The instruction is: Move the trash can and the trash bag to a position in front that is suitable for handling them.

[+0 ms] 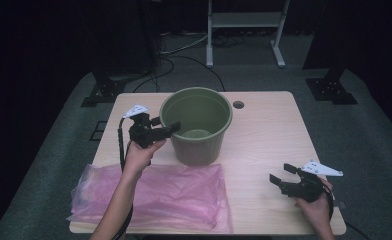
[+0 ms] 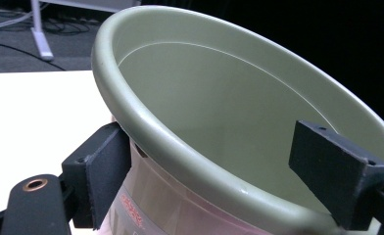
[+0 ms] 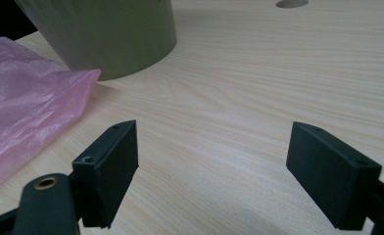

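A green plastic bucket (image 1: 199,150) stands upright and empty at the middle back of the wooden table (image 1: 269,135). My left gripper (image 1: 171,129) reaches in from the left at rim height. In the left gripper view the bucket (image 2: 204,98) rim runs between the jaws of that gripper (image 2: 217,166), one jaw outside the wall and one inside, with a wide gap and no grip. A flat pink plastic bag (image 1: 154,192) lies in front of the bucket. My right gripper (image 1: 279,172) rests open near the front right, over bare table and with nothing between its fingers (image 3: 212,166).
A round cable hole (image 1: 238,105) sits in the table behind the bucket on the right. In the right gripper view the bucket's base (image 3: 107,34) and the bag's edge (image 3: 28,98) lie ahead to the left. A white stand (image 1: 244,22) and cables are on the floor beyond.
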{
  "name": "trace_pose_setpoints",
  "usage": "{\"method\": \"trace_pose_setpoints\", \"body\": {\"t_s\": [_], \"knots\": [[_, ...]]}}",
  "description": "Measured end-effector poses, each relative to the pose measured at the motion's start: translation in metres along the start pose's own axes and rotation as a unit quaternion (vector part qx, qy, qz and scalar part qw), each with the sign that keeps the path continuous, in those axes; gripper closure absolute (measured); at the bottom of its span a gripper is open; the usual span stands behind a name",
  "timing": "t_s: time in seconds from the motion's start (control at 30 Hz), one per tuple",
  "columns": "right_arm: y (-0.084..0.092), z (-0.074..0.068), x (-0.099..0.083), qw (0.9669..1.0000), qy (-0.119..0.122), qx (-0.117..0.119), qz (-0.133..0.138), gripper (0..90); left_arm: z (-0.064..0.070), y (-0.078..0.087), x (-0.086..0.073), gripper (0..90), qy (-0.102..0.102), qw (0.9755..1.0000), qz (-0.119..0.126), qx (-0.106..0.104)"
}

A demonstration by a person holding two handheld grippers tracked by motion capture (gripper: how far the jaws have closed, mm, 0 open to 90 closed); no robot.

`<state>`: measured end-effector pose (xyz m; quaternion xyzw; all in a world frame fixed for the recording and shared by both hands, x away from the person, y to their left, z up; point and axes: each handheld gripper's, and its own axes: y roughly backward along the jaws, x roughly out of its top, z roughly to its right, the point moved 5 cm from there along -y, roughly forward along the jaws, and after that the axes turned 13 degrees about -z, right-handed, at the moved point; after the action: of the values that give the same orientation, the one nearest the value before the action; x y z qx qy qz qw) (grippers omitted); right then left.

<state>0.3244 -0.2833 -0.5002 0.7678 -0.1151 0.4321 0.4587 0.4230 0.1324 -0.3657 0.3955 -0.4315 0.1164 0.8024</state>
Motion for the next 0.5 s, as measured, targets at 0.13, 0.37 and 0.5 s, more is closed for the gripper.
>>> {"method": "trace_pose_setpoints", "body": {"t_s": [0.13,0.37,0.5], "knots": [[0.001,0.000,0.000,1.0000,0.001,-0.001,0.001,18.7,0.011,-0.009,0.001,14.8,-0.005,0.9999,-0.003,-0.012],[0.002,0.002,0.000,1.0000,-0.001,-0.001,0.004,18.7,0.030,-0.020,0.001,14.8,-0.016,0.9992,-0.012,-0.033],[0.002,0.002,0.000,1.0000,-0.001,-0.001,0.005,18.7,0.037,-0.023,0.000,14.8,-0.024,0.9987,-0.016,-0.041]]}}
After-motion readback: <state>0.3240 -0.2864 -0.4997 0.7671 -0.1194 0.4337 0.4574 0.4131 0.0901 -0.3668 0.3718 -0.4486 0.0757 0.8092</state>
